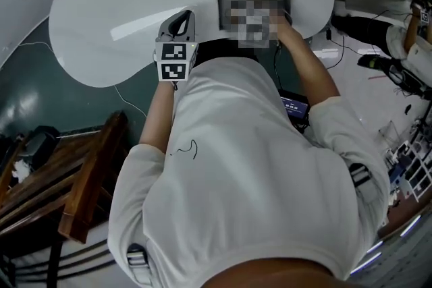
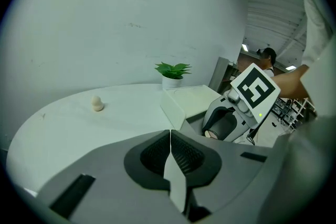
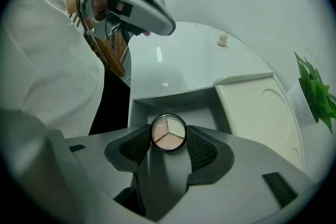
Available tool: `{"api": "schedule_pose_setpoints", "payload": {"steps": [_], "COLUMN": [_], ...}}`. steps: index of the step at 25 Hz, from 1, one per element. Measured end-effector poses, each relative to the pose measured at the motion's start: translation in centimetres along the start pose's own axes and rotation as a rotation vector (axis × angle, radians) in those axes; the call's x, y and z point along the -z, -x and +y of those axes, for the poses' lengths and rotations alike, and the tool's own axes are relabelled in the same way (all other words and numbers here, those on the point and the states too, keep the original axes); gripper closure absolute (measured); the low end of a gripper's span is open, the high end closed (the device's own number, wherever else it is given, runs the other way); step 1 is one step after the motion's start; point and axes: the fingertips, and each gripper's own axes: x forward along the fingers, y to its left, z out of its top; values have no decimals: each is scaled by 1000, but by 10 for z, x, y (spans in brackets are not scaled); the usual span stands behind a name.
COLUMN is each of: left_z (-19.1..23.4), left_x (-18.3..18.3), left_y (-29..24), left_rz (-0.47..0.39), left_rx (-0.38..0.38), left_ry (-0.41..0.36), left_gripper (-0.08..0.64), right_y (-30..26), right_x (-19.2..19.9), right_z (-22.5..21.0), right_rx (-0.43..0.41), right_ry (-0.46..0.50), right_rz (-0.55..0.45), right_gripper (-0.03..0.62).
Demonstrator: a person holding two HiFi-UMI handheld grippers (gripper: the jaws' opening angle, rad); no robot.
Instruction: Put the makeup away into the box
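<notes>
Right gripper (image 3: pixel 168 140) snug on round eyeshadow compact (image 3: pixel 168 132)

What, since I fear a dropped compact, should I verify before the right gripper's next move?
1. Grip: the right gripper has its jaws closed on the round compact: ok.
2. Box open, lid folded back: ok.
3. Compact lined up with the box opening in the right gripper view: ok.
4. Height of the compact above the box floor: cannot tell.
5. Left gripper shut, empty and off to the side of the box: ok.
6. All makeup gathered: a beige sponge lies on the table, not yet boxed: not ok.
</notes>
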Motion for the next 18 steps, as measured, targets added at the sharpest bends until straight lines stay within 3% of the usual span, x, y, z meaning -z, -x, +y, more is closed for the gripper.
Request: {"api": "schedule_pose_setpoints", "payload": {"steps": [10,18], "left_z": [-2,-12], "left_x": [14,19], "left_y": [15,34], "left_rz": [-17,-48], "left_rx": [-83,-168], "left_ry": [97,163], "left_gripper": [538,538], "right_y": [-9,19], "right_x": [-1,-21], "right_z": [0,9], "right_rx": [-6,14], "right_ry": [48,62], "right_rz": [19,-110], "right_gripper": [379,348]}}
